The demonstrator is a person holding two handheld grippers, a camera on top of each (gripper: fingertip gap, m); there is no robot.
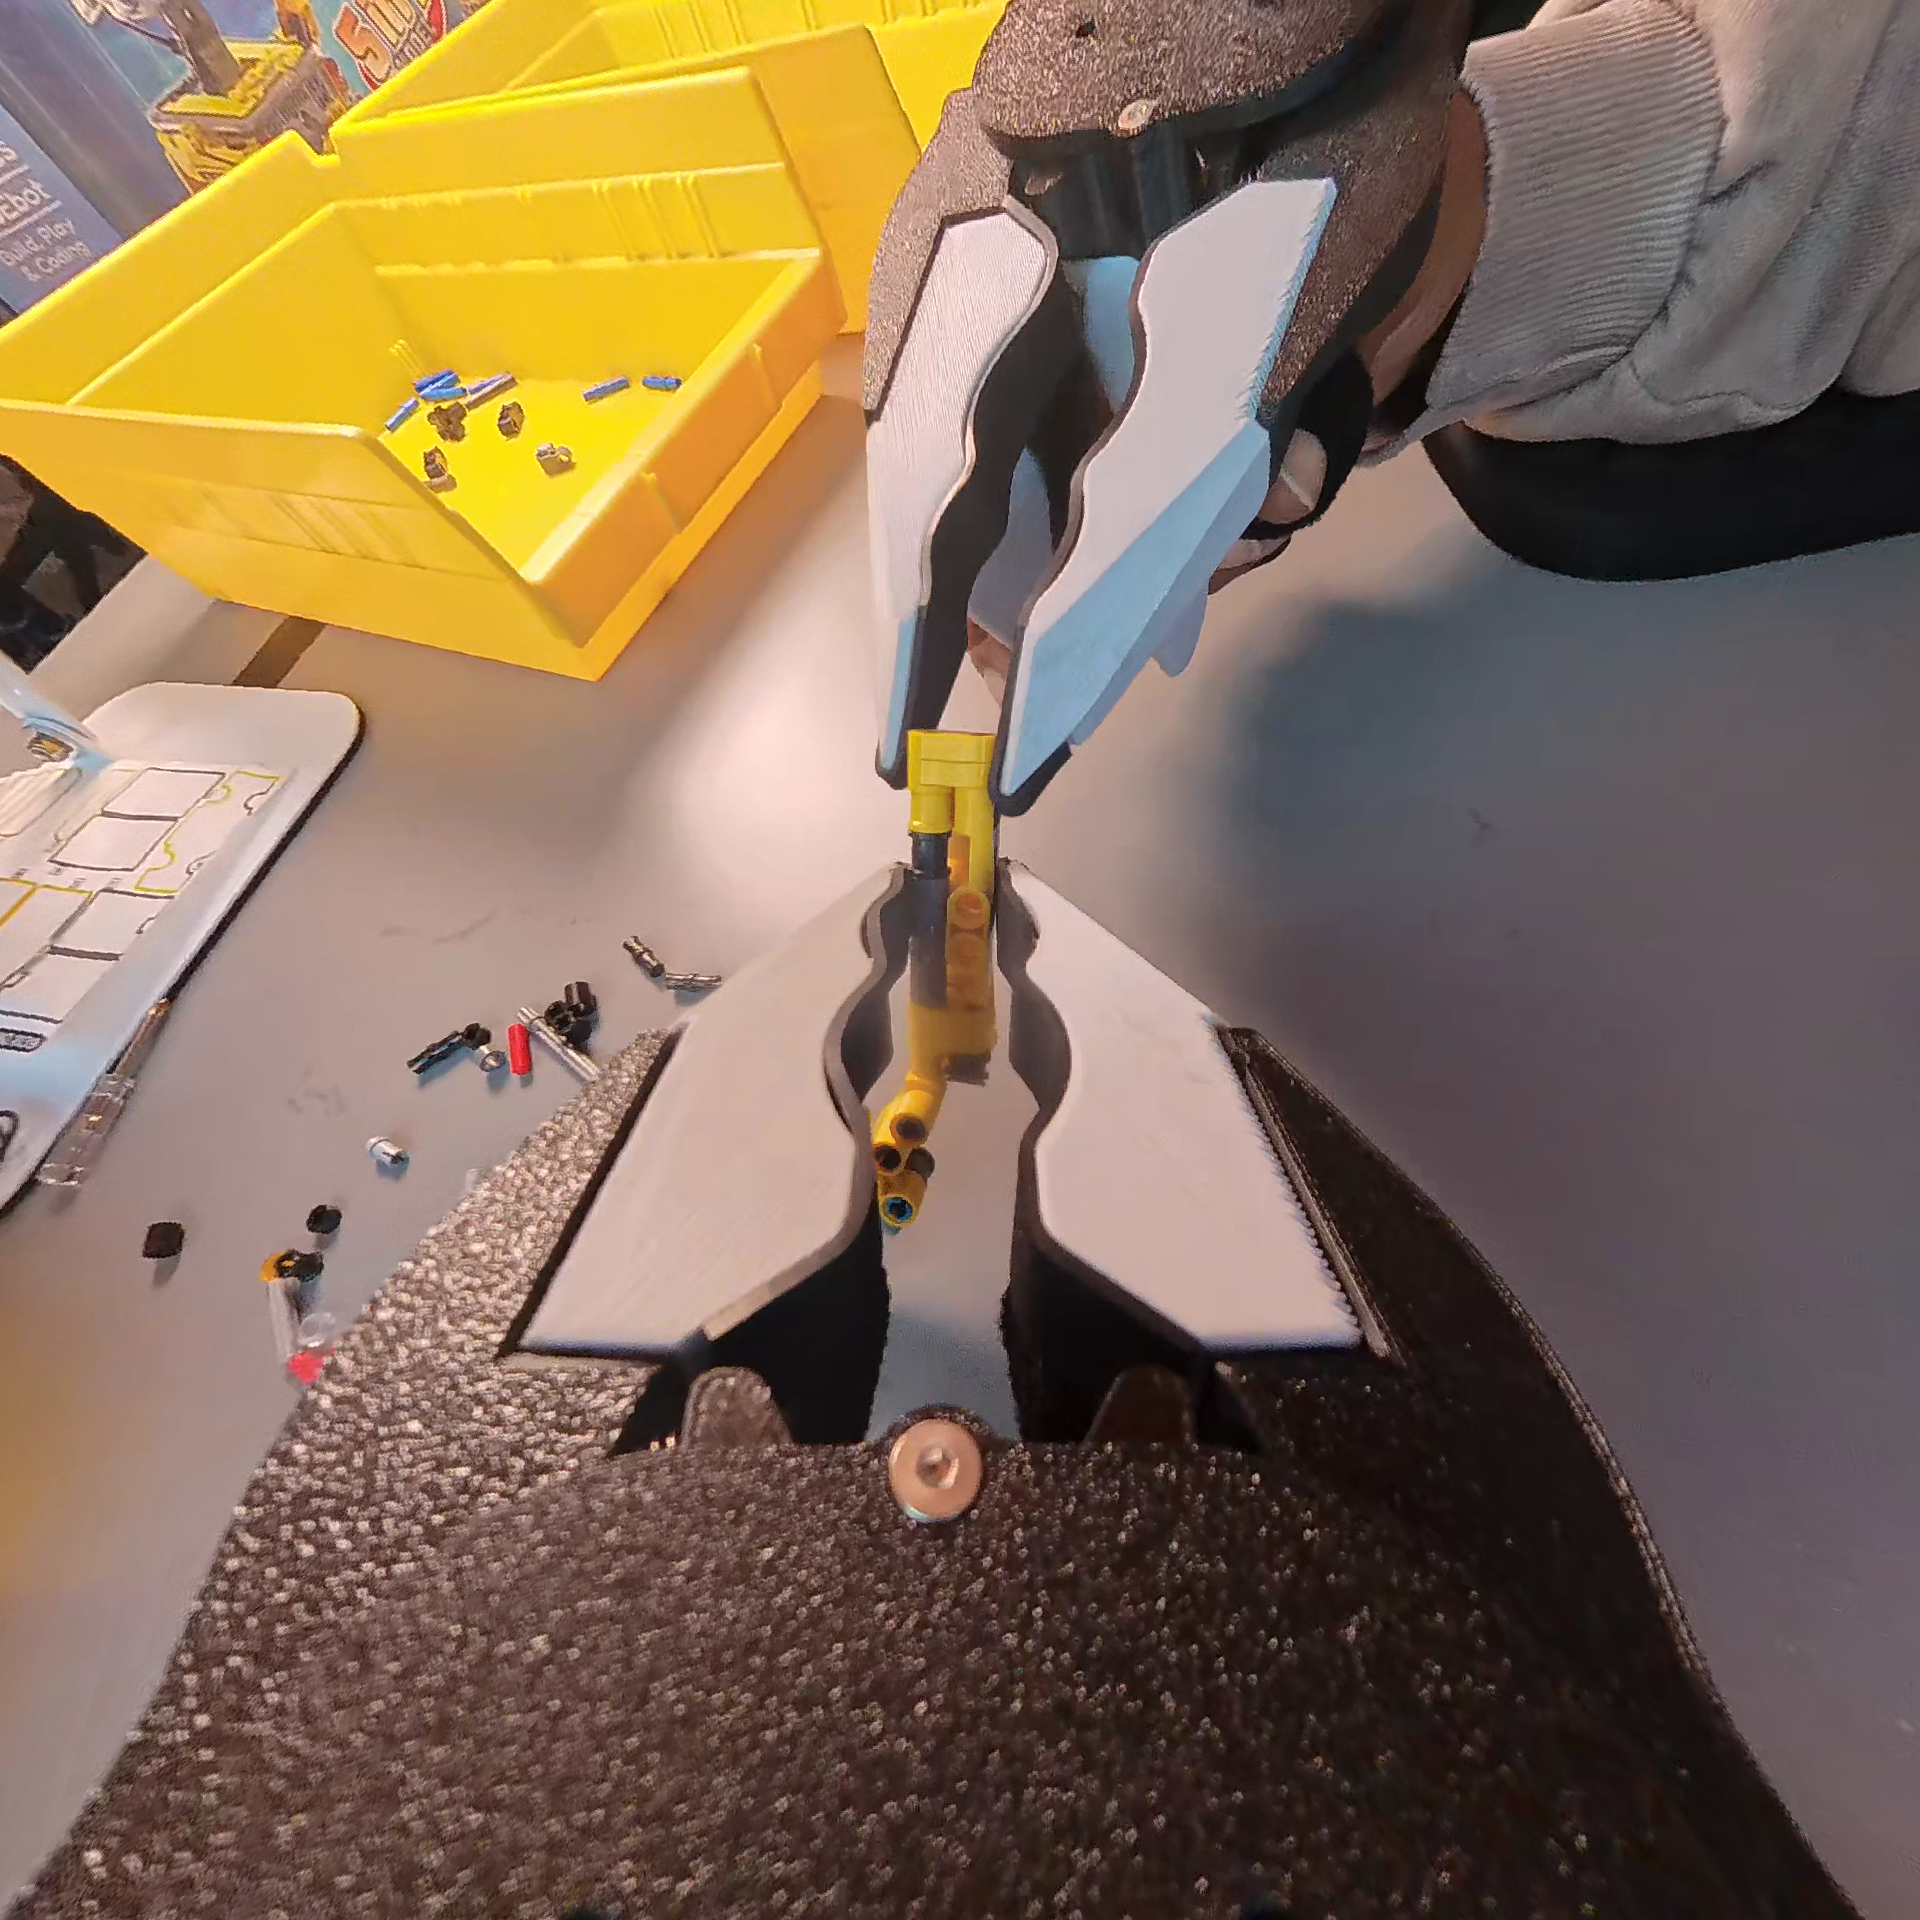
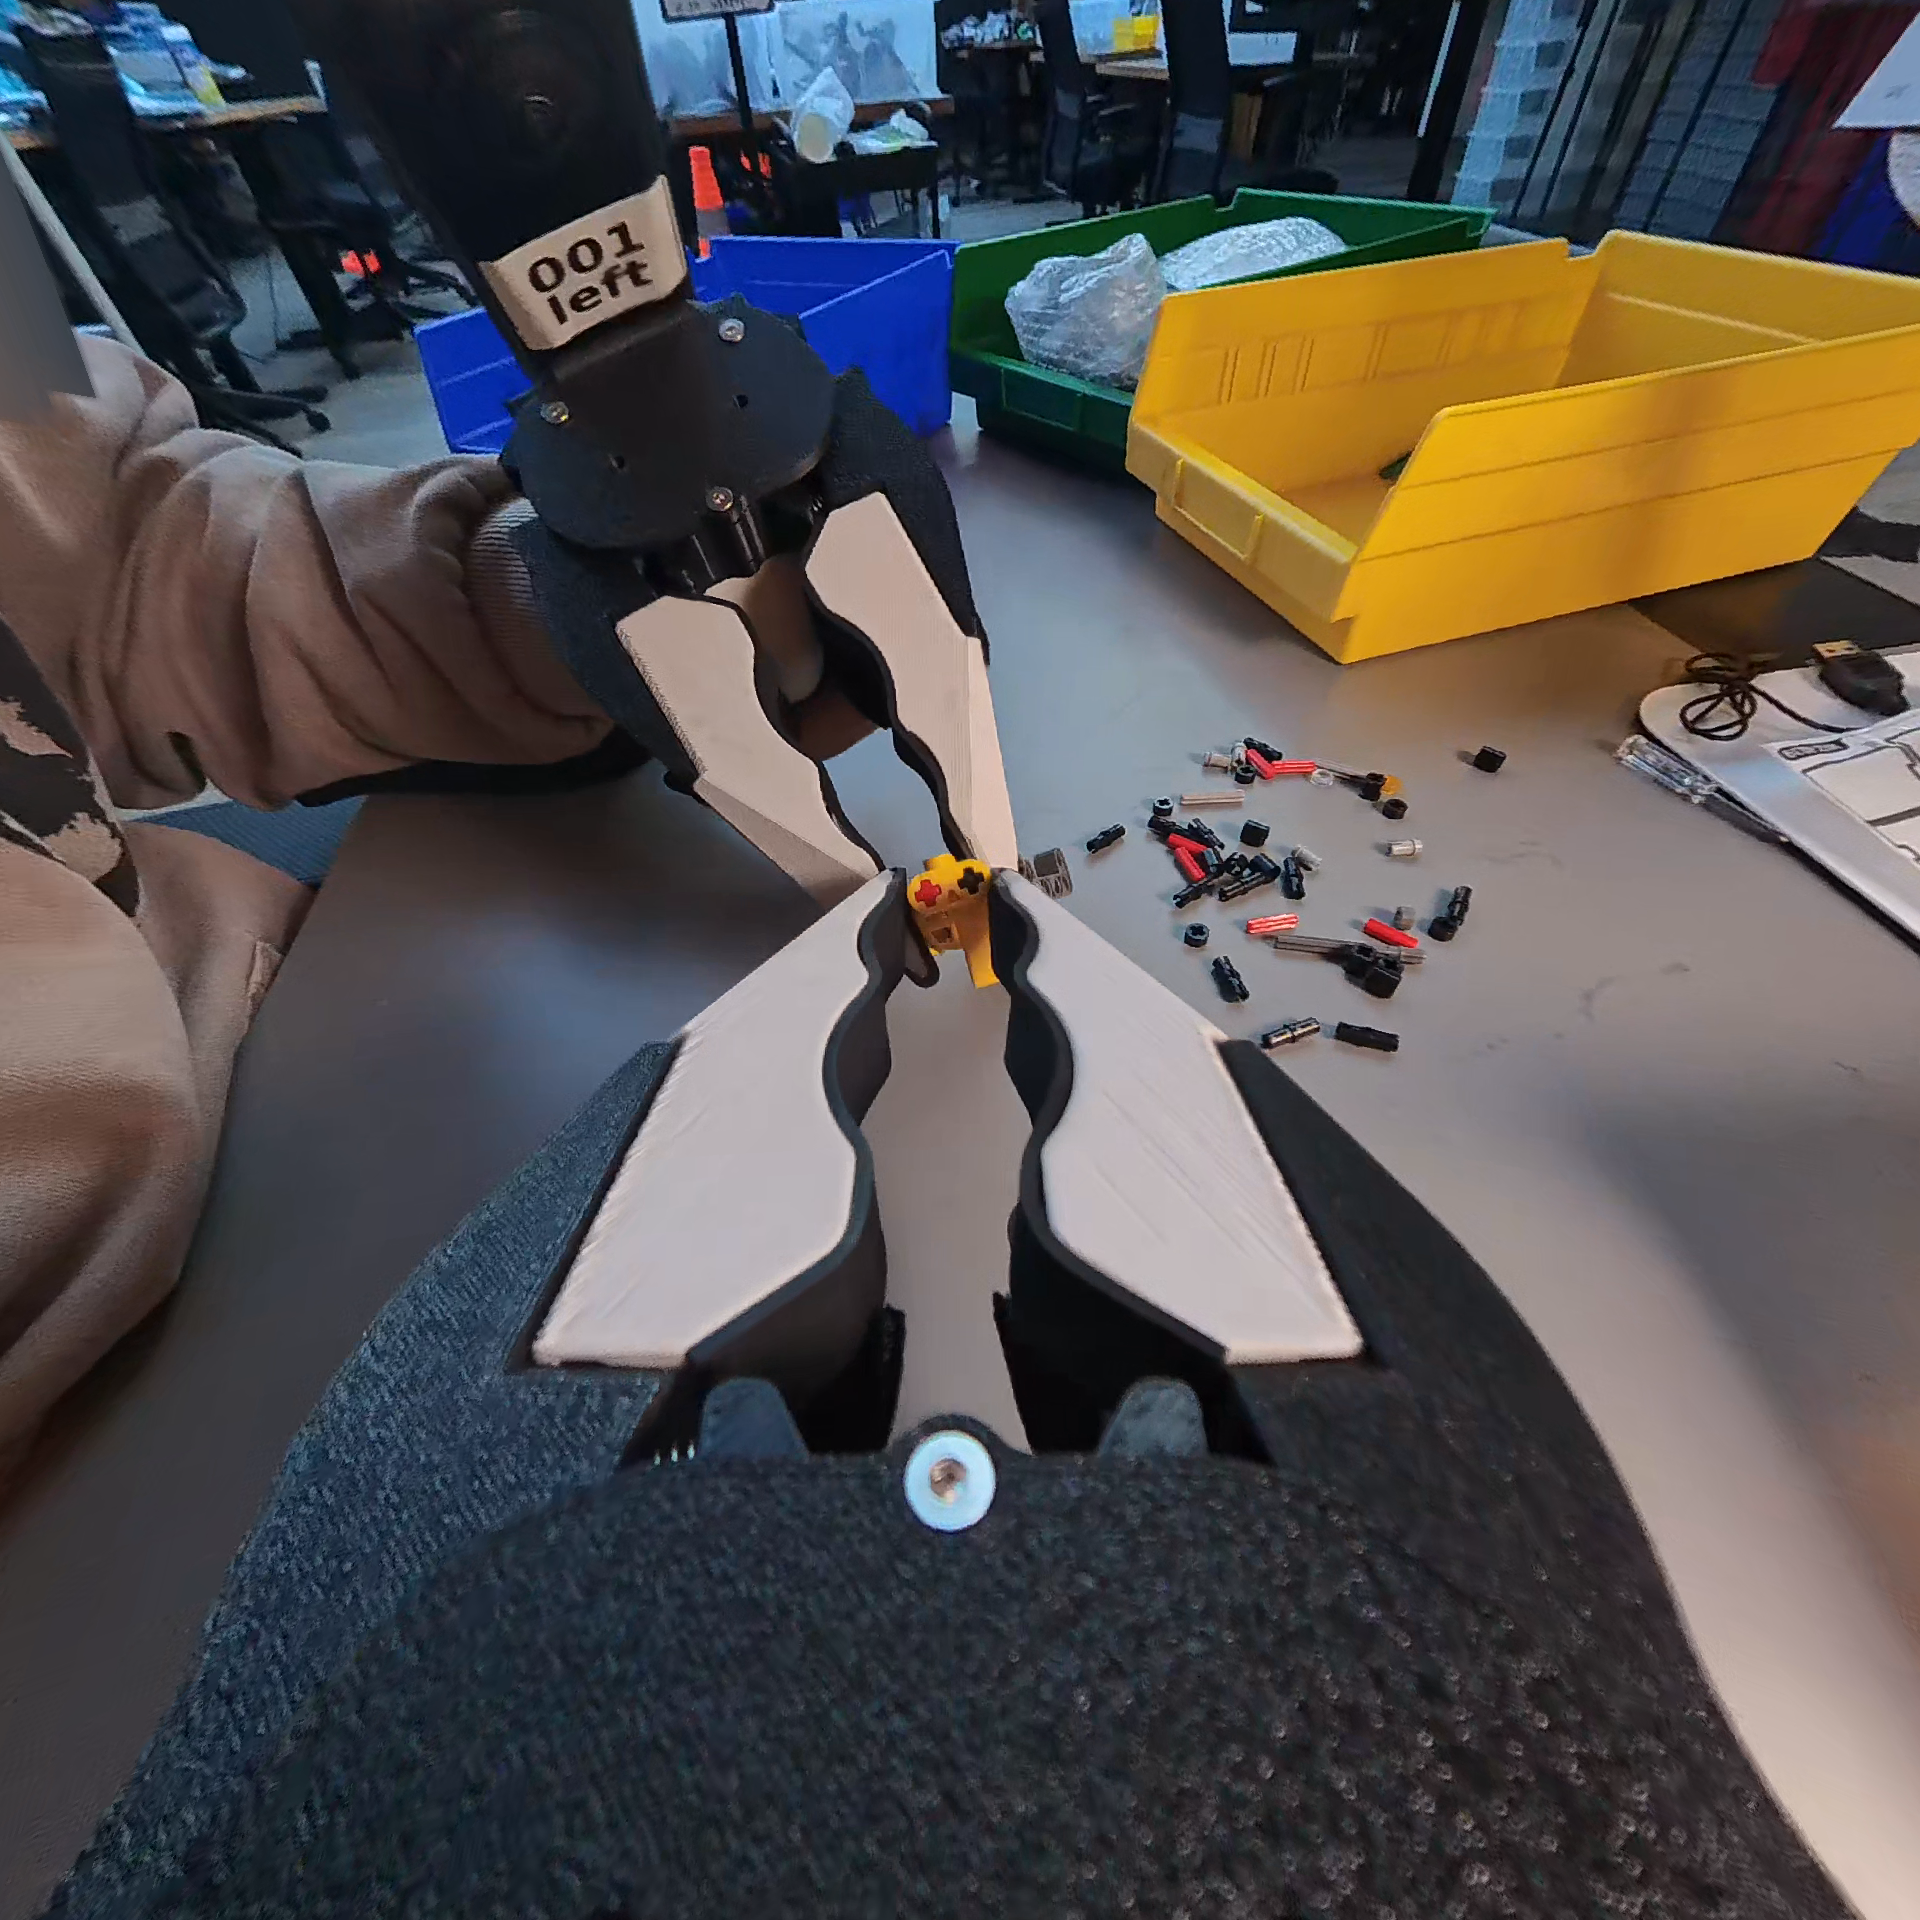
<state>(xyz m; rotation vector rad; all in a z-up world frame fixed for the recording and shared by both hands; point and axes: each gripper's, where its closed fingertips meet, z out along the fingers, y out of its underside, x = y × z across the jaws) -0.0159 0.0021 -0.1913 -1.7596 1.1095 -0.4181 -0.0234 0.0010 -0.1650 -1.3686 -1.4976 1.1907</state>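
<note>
A small yellow toy-brick assembly [image 1: 951,966] with black pins and an axle is held between both grippers above the grey table. My left gripper [image 1: 945,873] is shut on its long yellow beam. My right gripper [image 1: 945,774] comes from above in the left wrist view and is shut on the yellow connector at the assembly's far end. In the right wrist view my right gripper [image 2: 945,883] grips the yellow assembly [image 2: 951,904], which shows a red and a black cross hole. The left gripper [image 2: 935,857] meets it from the far side, tip to tip.
Yellow bins [image 1: 436,436] stand at the back, one holding small blue and black parts. Loose black, red and grey pins [image 2: 1278,883] lie scattered on the table [image 2: 1351,1247]. An instruction sheet [image 1: 114,883] lies to one side. Blue [image 2: 831,312] and green [image 2: 1226,270] bins stand farther back. My left and right fingertips are right by each other.
</note>
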